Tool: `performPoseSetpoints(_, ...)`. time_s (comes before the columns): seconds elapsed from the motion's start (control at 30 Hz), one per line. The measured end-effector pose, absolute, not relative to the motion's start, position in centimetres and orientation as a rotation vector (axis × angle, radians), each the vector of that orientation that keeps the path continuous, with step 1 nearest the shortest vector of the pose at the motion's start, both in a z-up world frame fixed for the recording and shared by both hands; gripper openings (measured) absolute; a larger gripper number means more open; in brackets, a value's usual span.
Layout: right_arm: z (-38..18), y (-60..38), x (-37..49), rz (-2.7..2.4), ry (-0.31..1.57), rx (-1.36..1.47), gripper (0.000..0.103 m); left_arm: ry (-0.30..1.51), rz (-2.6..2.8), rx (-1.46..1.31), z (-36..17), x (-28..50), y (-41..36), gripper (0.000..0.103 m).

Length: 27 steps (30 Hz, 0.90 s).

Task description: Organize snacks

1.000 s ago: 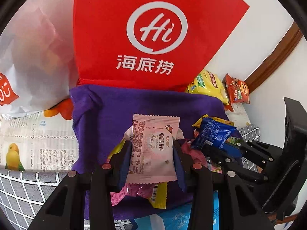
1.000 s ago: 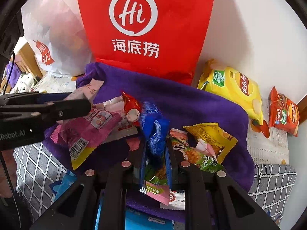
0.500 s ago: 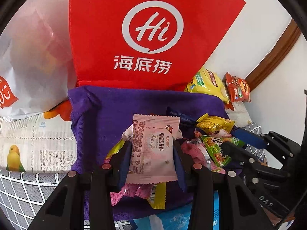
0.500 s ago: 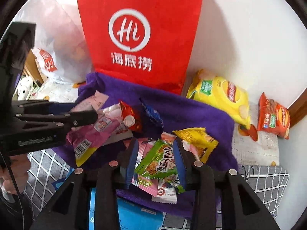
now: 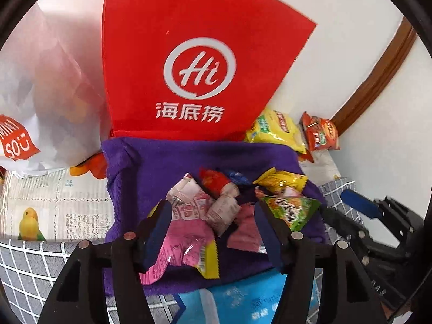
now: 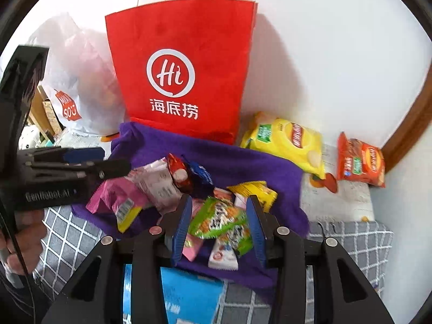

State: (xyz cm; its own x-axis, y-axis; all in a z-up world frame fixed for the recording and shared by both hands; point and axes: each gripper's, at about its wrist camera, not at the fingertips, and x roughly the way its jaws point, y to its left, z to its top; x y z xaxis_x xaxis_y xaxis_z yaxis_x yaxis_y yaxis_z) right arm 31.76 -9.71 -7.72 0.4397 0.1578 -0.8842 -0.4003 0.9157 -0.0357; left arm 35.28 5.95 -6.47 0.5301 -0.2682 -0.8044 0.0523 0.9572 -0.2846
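Opening, both tools hover over snack packets [image 5: 205,216] on purple cloth [image 5: 167,162].

Small snack packets lie heaped on the purple cloth [image 6: 243,159]: a green packet [image 6: 218,220] on top near its front edge, a pink packet [image 6: 118,197] towards its left edge, a red packet [image 6: 178,171] and blue packet [image 6: 201,176] behind, a yellow packet [image 6: 256,190] right

Your surface wears a grey checked cloth [image 6: 348,245]. Toward its back edge lies a newspaper sheet [image 5: 54,202], and a purple towel [image 6: 243,162] sits mid-surface. A red paper bag [image 6: 183,62] and a white plastic bag [image 6: 81,86] stand along the back edge. A yellow chip bag [image 6: 286,140] and an orange packet [image 6: 360,163] lie in the back right corner. A blue pack [image 6: 189,294] lies at the front edge.
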Motion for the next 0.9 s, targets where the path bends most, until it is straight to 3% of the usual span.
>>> performPoseSetpoints(0.3,-4.1,-12.4,25.9,0.286,0.999,-0.201,0.059,0.9,-0.215,-0.159,-2.0,29.9,3.8,0.067)
performPoseSetpoints(0.4,-2.7,-13.3,23.7,0.268,0.977,-0.178,0.059,0.88,-0.203,-0.103,-1.3,27.0,3.0,0.068)
performPoseSetpoints(0.77,0.8,-16.0,15.8,0.241,0.937,-0.072,0.069,0.8,-0.168,-0.091,0.8,16.1,1.4,0.086)
performPoseSetpoints(0.9,1.0,-17.0,13.1,0.208,0.917,-0.071,0.079,0.78,-0.168,-0.118,1.0,12.8,1.4,0.088)
